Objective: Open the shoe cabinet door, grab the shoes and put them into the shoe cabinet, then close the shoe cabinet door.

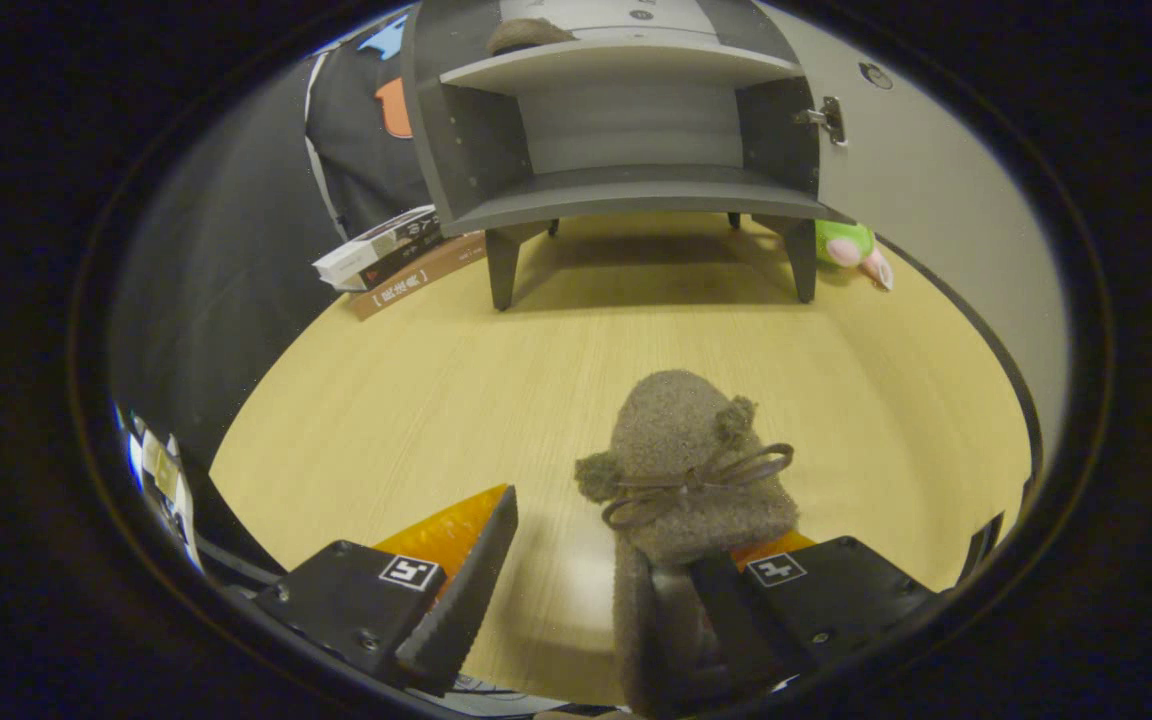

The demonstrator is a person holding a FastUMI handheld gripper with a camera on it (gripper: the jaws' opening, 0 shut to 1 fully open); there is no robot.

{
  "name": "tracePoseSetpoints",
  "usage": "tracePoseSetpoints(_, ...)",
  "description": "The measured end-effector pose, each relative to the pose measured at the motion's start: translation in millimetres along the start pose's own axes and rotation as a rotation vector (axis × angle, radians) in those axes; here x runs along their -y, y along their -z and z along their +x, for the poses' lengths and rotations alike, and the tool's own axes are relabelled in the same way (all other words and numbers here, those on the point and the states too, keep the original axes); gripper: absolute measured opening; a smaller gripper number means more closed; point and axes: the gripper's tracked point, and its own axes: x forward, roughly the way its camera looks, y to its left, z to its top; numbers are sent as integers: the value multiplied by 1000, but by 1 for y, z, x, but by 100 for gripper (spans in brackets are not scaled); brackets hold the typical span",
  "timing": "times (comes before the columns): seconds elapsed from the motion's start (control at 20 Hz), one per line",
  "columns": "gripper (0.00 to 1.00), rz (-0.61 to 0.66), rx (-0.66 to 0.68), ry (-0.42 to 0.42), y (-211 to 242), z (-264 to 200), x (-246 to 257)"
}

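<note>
Pale wood-grain tabletop (pixel 416 400) runs from your fingers to the shoe cabinet (pixel 626 130) at 12 o'clock. Your gripper (pixel 596 590) is held low and level, fingers spread wide; the right finger sits inside the opening of a fuzzy grey-brown slipper (pixel 681 470) with a bow and pompoms, the left finger is clear of it, so nothing is clamped. Cabinet stands on short legs, door (pixel 936 190) swung open at 2 o'clock; a second slipper (pixel 526 35) lies on the upper shelf. Stacked books (pixel 396 260) lie at 10 o'clock, a green plush toy (pixel 851 250) at 1 o'clock.
</note>
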Motion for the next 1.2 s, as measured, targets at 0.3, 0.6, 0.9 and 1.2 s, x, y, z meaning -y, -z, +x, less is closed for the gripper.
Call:
tracePoseSetpoints(0.3,29,29,-41,18,0,3,20)
tracePoseSetpoints(0.6,8,25,6,4,-22,-22,17)
tracePoseSetpoints(0.9,8,4,156,4,-90,-94,0)
tracePoseSetpoints(1.2,8,-35,347,45,-194,-162,-9)
